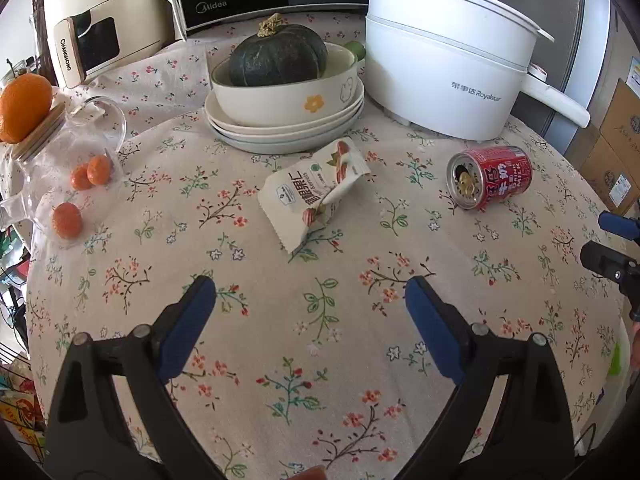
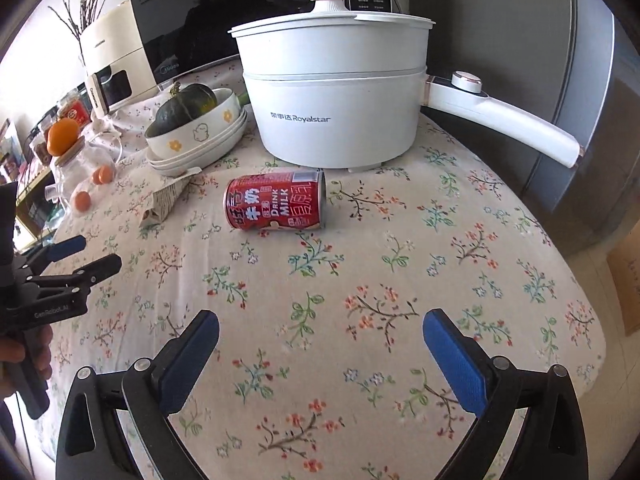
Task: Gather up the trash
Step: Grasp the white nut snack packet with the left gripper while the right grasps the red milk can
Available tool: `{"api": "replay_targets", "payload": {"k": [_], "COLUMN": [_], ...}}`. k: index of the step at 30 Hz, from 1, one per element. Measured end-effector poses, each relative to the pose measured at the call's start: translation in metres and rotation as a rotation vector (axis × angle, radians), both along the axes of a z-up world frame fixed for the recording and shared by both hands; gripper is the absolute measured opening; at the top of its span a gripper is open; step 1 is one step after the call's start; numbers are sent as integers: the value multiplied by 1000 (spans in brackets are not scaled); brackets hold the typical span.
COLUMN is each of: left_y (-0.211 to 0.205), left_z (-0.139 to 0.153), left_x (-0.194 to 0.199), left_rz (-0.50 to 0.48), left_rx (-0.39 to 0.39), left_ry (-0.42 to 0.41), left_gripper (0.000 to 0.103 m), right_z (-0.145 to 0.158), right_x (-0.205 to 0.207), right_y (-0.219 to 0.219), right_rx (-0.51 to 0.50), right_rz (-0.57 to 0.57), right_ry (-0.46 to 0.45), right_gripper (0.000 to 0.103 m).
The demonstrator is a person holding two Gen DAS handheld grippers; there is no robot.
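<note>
Left gripper (image 1: 310, 292) held spread over floral tablecloth (image 1: 320, 320), nothing pinched. Crumpled snack wrapper (image 1: 314, 194) seen lying straight ahead of its fingers, apart from them, just before stacked plates (image 1: 280, 136) carrying bowl with dark squash (image 1: 278, 58).

Right gripper (image 2: 320, 328) likewise held wide apart, nothing gripped. Red milk can (image 2: 276, 202) found on its side ahead of it, slightly left, near white Royalstar pot (image 2: 332, 96). Wrapper (image 2: 166, 200) seen further left of can.
</note>
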State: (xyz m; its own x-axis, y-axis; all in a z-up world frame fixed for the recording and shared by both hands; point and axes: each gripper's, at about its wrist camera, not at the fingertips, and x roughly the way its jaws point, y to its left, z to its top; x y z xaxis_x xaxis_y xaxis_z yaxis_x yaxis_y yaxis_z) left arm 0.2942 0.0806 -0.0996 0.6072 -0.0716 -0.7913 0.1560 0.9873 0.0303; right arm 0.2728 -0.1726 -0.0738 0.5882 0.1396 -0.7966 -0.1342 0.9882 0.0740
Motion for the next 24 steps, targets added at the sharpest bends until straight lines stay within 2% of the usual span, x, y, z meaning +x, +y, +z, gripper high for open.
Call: {"api": "replay_targets", "payload": {"k": [4,7,10,13,19,22,23,24], "left_y": [1,2,0,-2,-2,-2,-1,-2], "left_z": [-4,-7,-11,-16,-27,-28,-27,-27], "left_x": [20,32,43,48,56,56,56,57], "left_rz": [-36,-61,-81,-91,-87,-78,-80,-81], "left_rx": [13,-11,-13,-14,-24,-30,-34,-36], "left_ry": [-19,-11,0,12,44,31,28,28], "left_gripper": [96,95,91,83,59,50,40,34], "right_z": [-11,-17,-25,-31,-44,-48,-48,-48], "right_x": [30,44,56,63,78,83,84,85], "right_y": [18,29,34,37,41,44,45,46], "right_rx": [-6,12,13,12,-4,-6,-4,-2], "right_rz": [12,33,30,34,28,29,29,29], "right_ry": [-33,-49,-45,-46,-39,-28,-27,-27], "right_gripper": [103,103,103,103,103,103,103,103]}}
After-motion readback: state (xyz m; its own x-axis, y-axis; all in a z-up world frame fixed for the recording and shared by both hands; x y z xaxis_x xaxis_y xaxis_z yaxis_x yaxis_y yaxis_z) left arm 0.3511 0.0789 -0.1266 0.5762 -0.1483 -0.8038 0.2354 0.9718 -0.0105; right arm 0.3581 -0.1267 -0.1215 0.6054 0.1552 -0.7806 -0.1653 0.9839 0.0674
